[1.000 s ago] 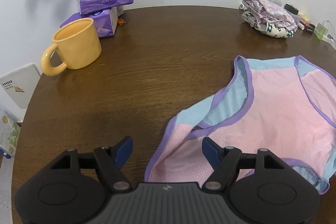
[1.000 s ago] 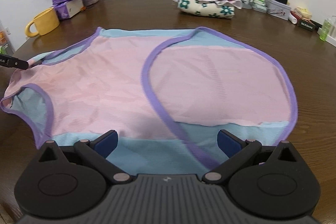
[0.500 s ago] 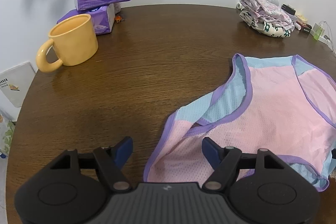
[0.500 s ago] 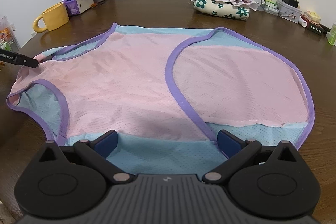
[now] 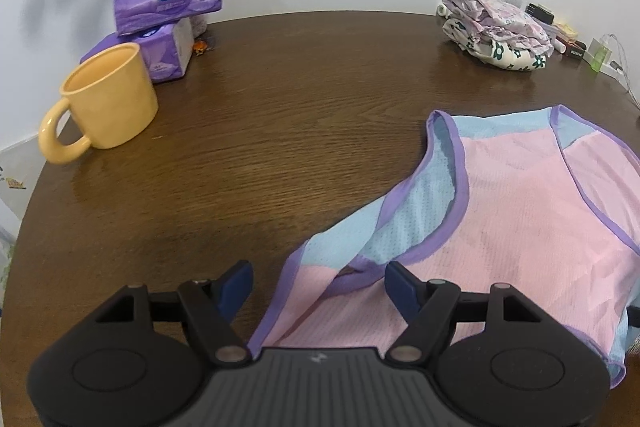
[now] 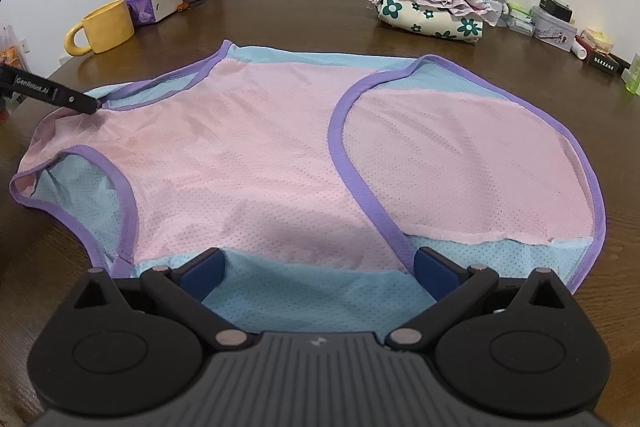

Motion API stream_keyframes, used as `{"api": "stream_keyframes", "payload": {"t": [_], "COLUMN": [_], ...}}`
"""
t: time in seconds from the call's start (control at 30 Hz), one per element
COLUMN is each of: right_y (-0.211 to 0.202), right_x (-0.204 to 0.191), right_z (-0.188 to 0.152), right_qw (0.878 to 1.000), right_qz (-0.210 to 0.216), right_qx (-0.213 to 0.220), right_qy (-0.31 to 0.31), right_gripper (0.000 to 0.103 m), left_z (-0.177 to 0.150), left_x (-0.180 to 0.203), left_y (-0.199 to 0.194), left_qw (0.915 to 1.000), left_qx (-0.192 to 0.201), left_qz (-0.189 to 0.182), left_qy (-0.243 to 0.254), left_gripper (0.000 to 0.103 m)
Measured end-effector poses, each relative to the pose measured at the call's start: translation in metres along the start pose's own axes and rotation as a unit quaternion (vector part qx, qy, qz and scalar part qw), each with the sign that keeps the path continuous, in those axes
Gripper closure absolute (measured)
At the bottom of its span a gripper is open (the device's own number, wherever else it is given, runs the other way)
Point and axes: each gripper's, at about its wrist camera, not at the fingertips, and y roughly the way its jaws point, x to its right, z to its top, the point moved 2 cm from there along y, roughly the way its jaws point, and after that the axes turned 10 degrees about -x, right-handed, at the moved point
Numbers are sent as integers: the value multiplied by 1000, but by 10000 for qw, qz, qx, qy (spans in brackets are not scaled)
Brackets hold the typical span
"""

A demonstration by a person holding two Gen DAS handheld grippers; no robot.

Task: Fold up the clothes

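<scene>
Right wrist view shows the pink vest (image 6: 256, 163) lying flat on the surface (image 6: 304, 19), not yet folded. Right gripper (image 6: 320, 267) and left gripper (image 5: 318, 281) both stand apart over its edges, holding nothing.

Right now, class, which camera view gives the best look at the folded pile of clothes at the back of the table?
The right wrist view: the folded pile sits large and sharp there. In the left wrist view, it is smaller and squeezed toward the edge.
</scene>
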Motion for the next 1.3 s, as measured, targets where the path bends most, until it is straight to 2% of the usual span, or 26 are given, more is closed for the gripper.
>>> {"api": "stream_keyframes", "payload": {"t": [0.23,0.27,0.33,0.37,0.4,0.47,0.6,0.77,0.83,0.9,0.97,1.07,1.17,1.3], "right_y": [2,2,2,1,1,1,1,1,1,1,1,1,1,0], "right_x": [-7,-7,-7,-6,-6,-6,-7,-6,-6,-6,-6,-7,-7,-7], "right_z": [-4,-4,-4,-5,-5,-6,-6,-7,-7,-7,-8,-7,-8,-8], "right_qw": [10000,10000,10000,10000,10000,9999,9999,9999,9999,9999,9999,9998,9998,9998], "right_qz": [-48,-47,-45,-44,-44,-44,-48,-55,-63,-66,-66,-69,-73,-79], "right_qx": [35,41,62,73,81,96,98,114,130,145,158,163,174,188], "right_qy": [-22,-4,12,20,12,-7,-24,-25,-18,-17,-22,-21,-14,-5], "right_gripper": [1,1,1,1,1,1,1,1,1,1,1,1,1,1], "left_z": [11,13,17,19,21,28,45,62,64,64,59,51,43,41], "left_x": [7,8,10,11,11,7,-6,-26,-35,-43,-41,-25,-3,9], "left_y": [7,8,11,12,12,11,10,28,34,30,16,-2,-7,2], "left_qw": [9998,9998,9996,9995,9993,9994,9994,9974,9949,9925,9945,9983,9992,9989], "left_qx": [73,75,70,68,78,144,264,37,-50,2,226,406,368,255], "left_qz": [-78,-52,-27,-30,-79,-201,-215,-275,-414,-502,-368,-154,22,228], "left_qy": [159,188,270,321,349,247,-49,-660,-919,-1110,-955,-393,129,327], "left_gripper": [35,43,68,94,98,98,98,96,86,66,64,65,66,66]}}
